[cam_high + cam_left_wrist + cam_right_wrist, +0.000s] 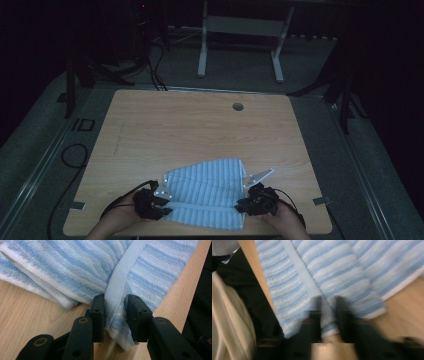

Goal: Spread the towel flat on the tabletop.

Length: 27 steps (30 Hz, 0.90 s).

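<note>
Folding job, partly done as judged from the lie of the cloth. Blue-and-white striped towel [207, 192] on the near part of the wooden worktop [200, 125], close to the front edge, already doubled over itself: stacked layers visible at the side in the left gripper view, and a plain pale band [202, 206] running across the near part between the two grippers.

Left gripper [159, 205] at the towel's near left corner, fingers [98, 315] closed on the band, a ridge of terry pinched upright between them. Right gripper [248, 204] at the near right corner, fingers [317, 312] likewise clamped on the same band, though that view is blurred and detail is poor.

Done so far, by the look of it: at least one fold, both near corners secured. Left to do, probably: lifting the held edge, carrying it over to the far edge, laying it flat, squaring the corners, releasing. Far edge somewhat slanted, so likely some straightening needed too.
</note>
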{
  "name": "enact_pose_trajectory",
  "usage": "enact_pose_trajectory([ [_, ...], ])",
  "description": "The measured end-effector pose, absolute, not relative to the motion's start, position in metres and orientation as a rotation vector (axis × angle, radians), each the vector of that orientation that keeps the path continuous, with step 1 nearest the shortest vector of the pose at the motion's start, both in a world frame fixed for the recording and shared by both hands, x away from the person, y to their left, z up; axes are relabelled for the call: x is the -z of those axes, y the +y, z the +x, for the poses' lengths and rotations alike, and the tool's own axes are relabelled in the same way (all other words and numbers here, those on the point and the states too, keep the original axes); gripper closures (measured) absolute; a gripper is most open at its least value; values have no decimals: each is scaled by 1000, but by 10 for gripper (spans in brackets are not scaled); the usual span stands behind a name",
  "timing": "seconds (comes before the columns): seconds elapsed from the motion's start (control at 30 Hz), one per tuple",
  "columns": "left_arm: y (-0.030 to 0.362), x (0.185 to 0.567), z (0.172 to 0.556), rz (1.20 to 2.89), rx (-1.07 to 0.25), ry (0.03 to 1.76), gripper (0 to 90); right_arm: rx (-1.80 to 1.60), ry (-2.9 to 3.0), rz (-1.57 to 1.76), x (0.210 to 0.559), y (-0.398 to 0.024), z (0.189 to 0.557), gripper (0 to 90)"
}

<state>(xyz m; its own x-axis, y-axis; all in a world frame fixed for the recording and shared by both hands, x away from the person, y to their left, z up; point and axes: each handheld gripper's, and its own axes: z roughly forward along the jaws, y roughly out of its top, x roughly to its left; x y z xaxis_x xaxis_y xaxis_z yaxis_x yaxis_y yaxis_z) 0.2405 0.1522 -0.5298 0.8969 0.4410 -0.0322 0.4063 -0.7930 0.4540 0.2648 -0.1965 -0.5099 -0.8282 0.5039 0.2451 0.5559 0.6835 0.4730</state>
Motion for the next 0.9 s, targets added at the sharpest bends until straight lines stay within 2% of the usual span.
enact_pose_trajectory([
  [0.03, 152, 530, 241, 2599, -107, 624, 685, 796, -2802, -862, 516, -193, 263, 674],
  [0.13, 153, 529, 240, 2595, -117, 637, 684, 733, -2829, -820, 523, -187, 260, 692],
  [0.17, 153, 529, 240, 2588, -121, 645, 685, 696, -2864, -783, 525, -183, 255, 782],
  [0.2, 154, 528, 240, 2591, -128, 635, 685, 696, -2864, -783, 525, -183, 255, 782],
  [0.23, 154, 528, 239, 2590, -127, 638, 690, 694, -2866, -756, 523, -181, 253, 832],
  [0.47, 156, 521, 237, 2564, -136, 639, 776, 782, -2843, -777, 511, -188, 255, 844],
  [0.53, 156, 505, 233, 2525, -144, 616, 810, 857, -2846, -810, 496, -198, 258, 844],
  [0.73, 155, 481, 233, 2465, -168, 595, 820, 971, -2827, -871, 475, -210, 266, 843],
  [0.9, 153, 457, 248, 2434, -229, 588, 822, 1067, -2835, -919, 455, -215, 284, 844],
])
